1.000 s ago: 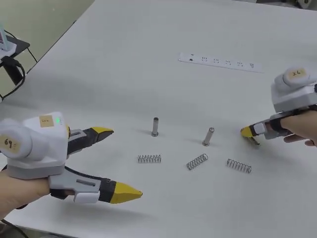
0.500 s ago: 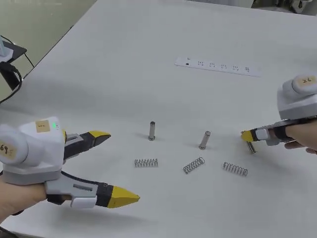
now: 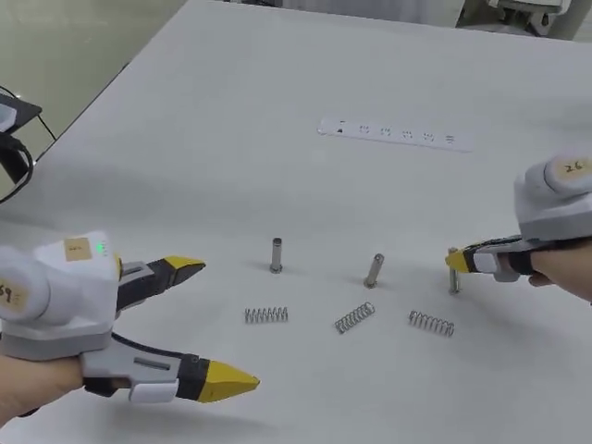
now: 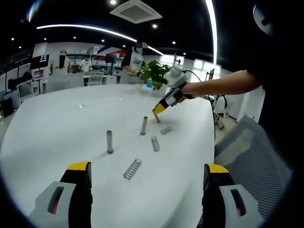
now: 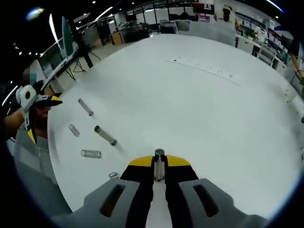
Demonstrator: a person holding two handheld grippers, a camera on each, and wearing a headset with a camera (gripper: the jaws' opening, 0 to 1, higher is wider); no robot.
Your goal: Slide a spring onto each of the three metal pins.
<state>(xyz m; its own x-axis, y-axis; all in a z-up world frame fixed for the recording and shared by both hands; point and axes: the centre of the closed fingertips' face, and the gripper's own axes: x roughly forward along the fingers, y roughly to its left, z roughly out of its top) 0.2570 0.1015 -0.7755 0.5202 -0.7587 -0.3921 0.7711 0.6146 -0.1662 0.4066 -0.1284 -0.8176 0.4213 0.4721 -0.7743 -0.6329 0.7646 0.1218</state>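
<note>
No spring on any pin yet; all three to do.
Right gripper (image 3: 454,262) is clamped on the right pin (image 3: 453,283), upright on the table (image 3: 277,139). Left gripper (image 3: 224,324) hangs wide apart, holding nothing. Left pin (image 3: 276,255) and middle pin (image 3: 374,270) stand free. Left spring (image 3: 266,315), middle spring (image 3: 354,317) and right spring (image 3: 431,323) lie loose just beside them. Power strip (image 3: 393,135) sits well apart; nothing seems to block the way.

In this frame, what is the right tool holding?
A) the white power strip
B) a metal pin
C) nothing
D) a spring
B: the right tool is shut around a metal pin, whose top pokes out between the yellow tips.
</note>
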